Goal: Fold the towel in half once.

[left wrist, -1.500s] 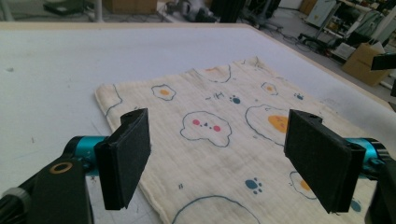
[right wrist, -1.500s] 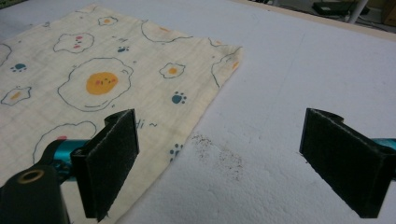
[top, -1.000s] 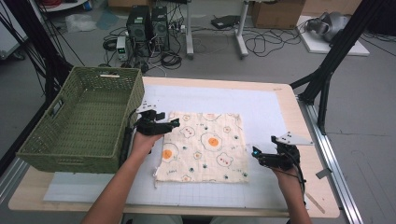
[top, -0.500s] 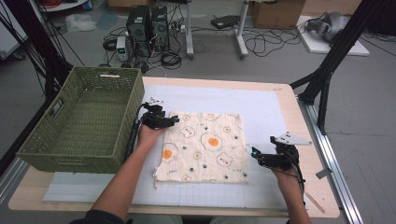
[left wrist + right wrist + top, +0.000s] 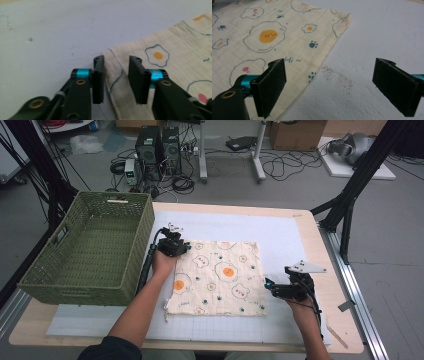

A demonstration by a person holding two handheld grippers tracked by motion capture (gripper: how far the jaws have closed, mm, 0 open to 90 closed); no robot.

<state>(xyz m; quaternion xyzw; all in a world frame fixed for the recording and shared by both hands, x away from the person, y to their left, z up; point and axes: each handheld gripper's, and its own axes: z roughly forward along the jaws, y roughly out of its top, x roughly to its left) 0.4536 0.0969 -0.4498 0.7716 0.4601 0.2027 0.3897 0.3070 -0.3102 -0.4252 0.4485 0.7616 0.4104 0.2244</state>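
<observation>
Left gripper (image 5: 116, 80) jaws were closing over the cloth (image 5: 220, 275) corner, not yet clamped; right gripper (image 5: 329, 87) gaped wide. We judged the lift undone.

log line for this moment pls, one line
work: cloth corner pickup | left tongs: closing astride far-left corner, pads not yet pressing | right tongs: open at right edge, nothing held | basket: left of cloth

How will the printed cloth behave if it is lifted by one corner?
The printed cloth looks thin and lies flat with soft wrinkles, so it will probably hang limp. It seems light, and its woven texture should grip rather than slip.
</observation>
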